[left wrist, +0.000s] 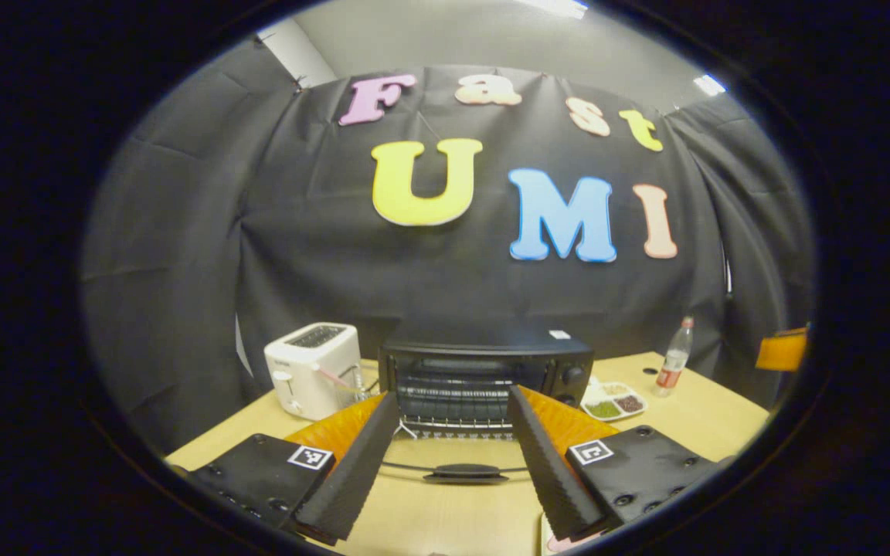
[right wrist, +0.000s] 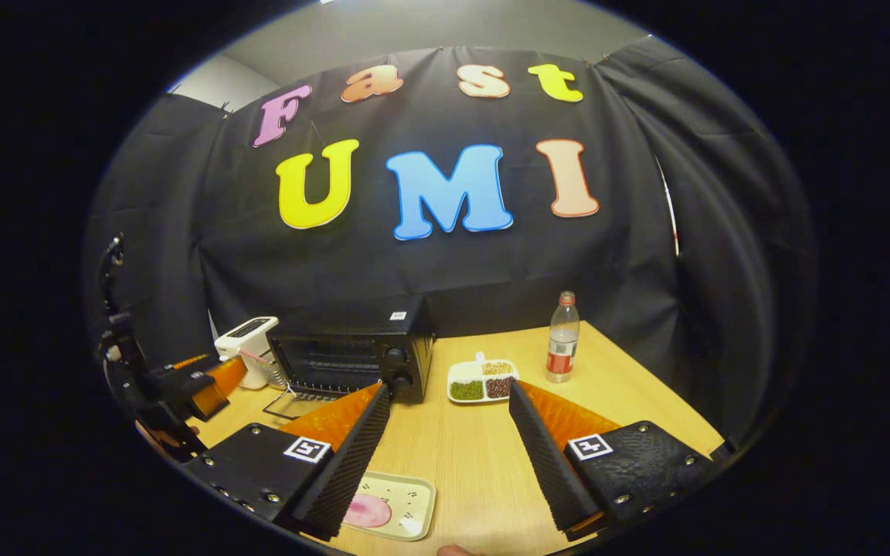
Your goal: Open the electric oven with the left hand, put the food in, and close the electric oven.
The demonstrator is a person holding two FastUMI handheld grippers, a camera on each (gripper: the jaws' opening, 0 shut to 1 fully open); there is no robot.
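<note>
Jaws apart, both grippers, holding nothing | left gripper view: left gripper (left wrist: 453, 455) faces oven (left wrist: 485, 376), door (left wrist: 464, 469) down on bench (left wrist: 711, 417) | right gripper view: right gripper (right wrist: 449, 455) above food (right wrist: 368, 510) on plate (right wrist: 414, 506); close squarely on the plate rim, lift level.

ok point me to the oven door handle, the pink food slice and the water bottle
oven door handle (left wrist: 466, 472), left gripper view, middle of the dark grip
pink food slice (right wrist: 368, 511), right gripper view, centre of the slice
water bottle (right wrist: 562, 347), right gripper view, on its label
</note>
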